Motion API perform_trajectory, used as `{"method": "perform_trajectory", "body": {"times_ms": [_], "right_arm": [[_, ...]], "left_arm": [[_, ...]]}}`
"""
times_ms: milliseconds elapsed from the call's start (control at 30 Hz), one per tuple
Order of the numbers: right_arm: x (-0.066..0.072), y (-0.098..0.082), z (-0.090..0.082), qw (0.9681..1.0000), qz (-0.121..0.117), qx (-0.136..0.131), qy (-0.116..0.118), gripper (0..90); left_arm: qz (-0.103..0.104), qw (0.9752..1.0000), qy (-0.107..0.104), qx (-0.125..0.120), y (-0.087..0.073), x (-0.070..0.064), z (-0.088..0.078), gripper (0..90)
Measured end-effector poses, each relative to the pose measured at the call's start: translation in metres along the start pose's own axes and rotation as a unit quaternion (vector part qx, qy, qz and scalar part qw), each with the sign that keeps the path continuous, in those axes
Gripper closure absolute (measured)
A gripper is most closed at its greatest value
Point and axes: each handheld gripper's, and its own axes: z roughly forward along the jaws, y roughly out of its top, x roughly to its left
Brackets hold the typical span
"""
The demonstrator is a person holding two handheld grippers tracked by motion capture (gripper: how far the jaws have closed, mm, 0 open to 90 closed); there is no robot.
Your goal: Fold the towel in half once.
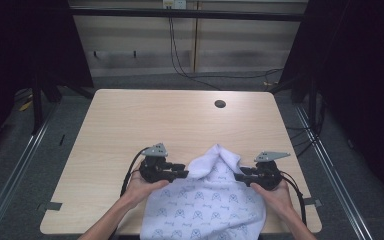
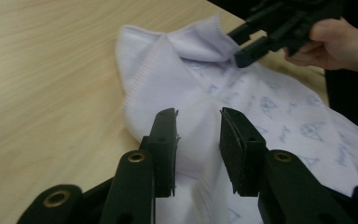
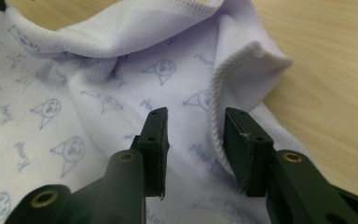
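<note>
Cloth, white with a faint blue printed pattern, lies on the near half of the counter, spread from the near edge up to a bunched peak between the two grippers. Its long axis runs away from the person, from the broad part hanging over the near edge to that narrow folded peak. The left gripper sits at the cloth's left flank, pointing inward across the counter toward the peak; in the left gripper view its jaws stand parted with a raised fold of the fabric in the gap, the pads not pressing on it. The right gripper mirrors it on the other flank, also aimed inward; in the right gripper view its jaws are likewise apart, with the stitched hem of the cloth curling up just ahead of them and no grip on it. Both grippers are about equally near, each touching or just beside its own side of the cloth, so the peak lies ahead and between them. Judging from this, the next move depends on each gripper taking the edge directly in front of it: the left the folded flank, the right the curled hem.
</note>
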Motion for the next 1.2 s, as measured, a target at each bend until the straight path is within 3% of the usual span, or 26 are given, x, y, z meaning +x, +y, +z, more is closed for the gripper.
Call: {"method": "perform_trajectory", "body": {"times_ms": [33, 67, 133, 167, 233, 400, 467, 533, 567, 600, 633, 667, 733, 767, 967, 1067, 1200], "right_arm": [[0.000, 0.001, 0.000, 1.0000, -0.002, -0.004, -0.002, 58.8], [-0.001, 0.003, 0.001, 1.0000, 0.000, -0.004, -0.005, 57.6], [-0.004, 0.005, 0.004, 0.9999, 0.003, -0.008, -0.008, 58.5], [-0.006, 0.006, 0.005, 0.9999, 0.006, -0.008, -0.011, 60.0], [-0.010, 0.006, 0.007, 0.9998, 0.010, -0.014, -0.012, 59.9], [-0.016, 0.007, 0.004, 0.9994, 0.017, -0.022, -0.020, 70.5], [-0.017, 0.007, 0.003, 0.9994, 0.017, -0.026, -0.016, 77.9], [-0.017, 0.007, 0.001, 0.9994, 0.016, -0.031, -0.010, 83.2], [-0.016, 0.007, 0.000, 0.9993, 0.017, -0.032, -0.008, 85.1], [-0.015, 0.008, -0.001, 0.9993, 0.016, -0.035, -0.004, 86.5], [-0.015, 0.008, -0.001, 0.9993, 0.016, -0.035, -0.003, 87.0], [-0.015, 0.009, -0.002, 0.9992, 0.014, -0.037, -0.002, 87.6], [-0.015, 0.012, -0.006, 0.9988, 0.013, -0.048, -0.001, 88.0], [-0.015, 0.013, -0.009, 0.9985, 0.012, -0.053, -0.002, 88.1], [-0.027, 0.028, -0.043, 0.9929, 0.020, -0.117, -0.011, 88.4], [-0.033, 0.034, -0.059, 0.9889, 0.026, -0.145, -0.021, 88.5], [-0.041, 0.043, -0.073, 0.9849, 0.028, -0.168, -0.029, 88.5]], "left_arm": [[-0.007, 0.9997, 0.018, -0.011, 0.002, 0.005, 0.000, 66.9], [-0.025, 0.9993, 0.023, -0.019, 0.003, 0.012, 0.001, 67.4], [-0.046, 0.9987, 0.014, -0.016, 0.006, 0.025, 0.006, 66.5], [-0.055, 0.9975, 0.037, -0.024, 0.006, 0.029, 0.008, 66.3], [-0.067, 0.9970, 0.030, -0.023, 0.003, 0.034, 0.015, 63.3], [-0.044, 0.9987, 0.015, 0.019, -0.002, 0.024, 0.038, 48.8], [-0.032, 0.9985, 0.025, 0.036, -0.004, 0.019, 0.046, 48.1], [-0.031, 0.9981, 0.026, 0.045, -0.006, 0.018, 0.050, 54.7], [-0.032, 0.9983, 0.020, 0.045, -0.006, 0.018, 0.051, 64.6], [-0.025, 0.9985, 0.027, 0.040, -0.006, 0.016, 0.050, 76.2], [-0.018, 0.9987, 0.040, 0.025, -0.005, 0.014, 0.047, 83.0], [-0.026, 0.9990, 0.035, 0.011, -0.002, 0.015, 0.042, 84.2], [-0.025, 0.9982, 0.055, -0.007, 0.002, 0.015, 0.031, 84.9], [-0.033, 0.9980, 0.050, -0.019, 0.004, 0.018, 0.023, 85.0], [-0.011, 0.9960, 0.068, -0.057, 0.021, 0.019, -0.027, 84.9], [-0.002, 0.9930, 0.085, -0.082, 0.038, 0.020, -0.057, 86.0], [0.013, 0.9885, 0.120, -0.091, 0.052, 0.025, -0.085, 87.1]]}}
